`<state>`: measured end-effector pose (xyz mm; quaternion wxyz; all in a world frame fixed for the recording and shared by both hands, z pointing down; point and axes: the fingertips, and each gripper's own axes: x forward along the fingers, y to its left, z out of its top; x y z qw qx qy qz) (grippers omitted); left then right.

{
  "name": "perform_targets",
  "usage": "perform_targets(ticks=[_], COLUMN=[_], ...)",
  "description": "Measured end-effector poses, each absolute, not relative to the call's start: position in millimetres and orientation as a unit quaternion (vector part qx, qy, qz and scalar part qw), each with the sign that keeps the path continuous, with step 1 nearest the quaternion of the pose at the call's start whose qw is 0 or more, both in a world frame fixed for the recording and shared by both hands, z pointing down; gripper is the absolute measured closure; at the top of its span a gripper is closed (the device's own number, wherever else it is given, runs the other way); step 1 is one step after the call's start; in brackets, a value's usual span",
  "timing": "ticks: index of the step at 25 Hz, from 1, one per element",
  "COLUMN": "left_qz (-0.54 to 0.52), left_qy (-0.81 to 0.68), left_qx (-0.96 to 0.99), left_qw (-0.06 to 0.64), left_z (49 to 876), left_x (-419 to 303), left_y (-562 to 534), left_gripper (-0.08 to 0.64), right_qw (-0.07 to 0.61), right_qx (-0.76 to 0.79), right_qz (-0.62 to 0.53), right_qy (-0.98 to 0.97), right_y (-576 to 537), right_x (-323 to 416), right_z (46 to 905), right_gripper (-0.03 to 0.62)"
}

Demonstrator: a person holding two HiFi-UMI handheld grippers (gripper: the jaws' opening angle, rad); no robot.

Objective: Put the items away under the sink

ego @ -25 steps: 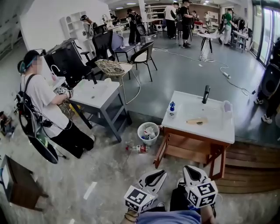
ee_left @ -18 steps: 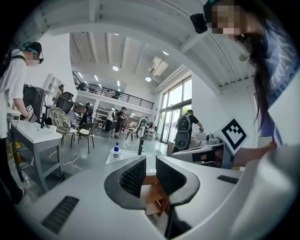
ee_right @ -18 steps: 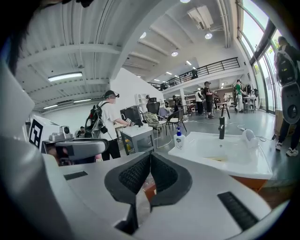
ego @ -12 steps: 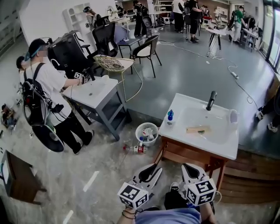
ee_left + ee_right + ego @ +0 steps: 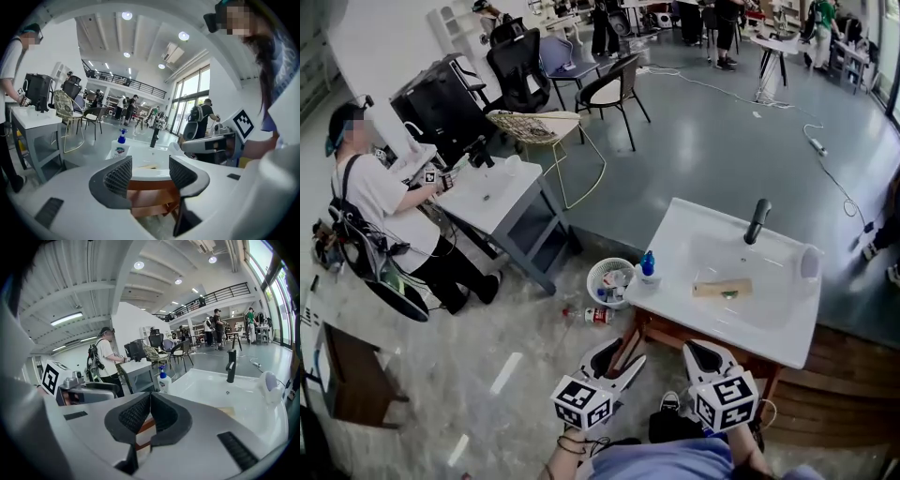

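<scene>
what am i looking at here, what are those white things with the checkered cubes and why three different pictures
No robot here: a person holds a two-jaw hand tool in each hand. The cubes with square markers are part of those tools. The head view comes from a camera on the person's head, looking down at the left gripper and right gripper. The other two views come from a camera riding on each gripper, looking along its jaws. The left jaws stand apart, have just been opening, and hold nothing; the right jaws are together, also empty. Ahead is a white sink on a wooden stand, with a soap bottle, a black faucet and a flat wooden piece in the basin. On the floor beside it are a basket and a bottle.
</scene>
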<state>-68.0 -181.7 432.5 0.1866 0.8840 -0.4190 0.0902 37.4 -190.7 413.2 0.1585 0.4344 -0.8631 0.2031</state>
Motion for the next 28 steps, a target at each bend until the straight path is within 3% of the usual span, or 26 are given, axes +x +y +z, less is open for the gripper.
perform_targets(ticks=[10, 17, 28], left_qz=[0.137, 0.168, 0.120], left_qy=[-0.420, -0.437, -0.479], left_qx=[0.876, 0.858, 0.849], left_qw=[0.192, 0.209, 0.188], left_z=[482, 511, 479], left_x=[-41, -41, -50], left_y=[-260, -316, -380], left_gripper=[0.297, 0.230, 0.227], right_qw=[0.165, 0.159, 0.156], right_qx=[0.422, 0.420, 0.444], right_qz=[0.223, 0.242, 0.258], right_qy=[-0.863, -0.860, -0.844], right_y=[-235, -249, -259], right_x=[74, 89, 112], right_z=[440, 450, 458], right_gripper=[0.574, 0.574, 0.574])
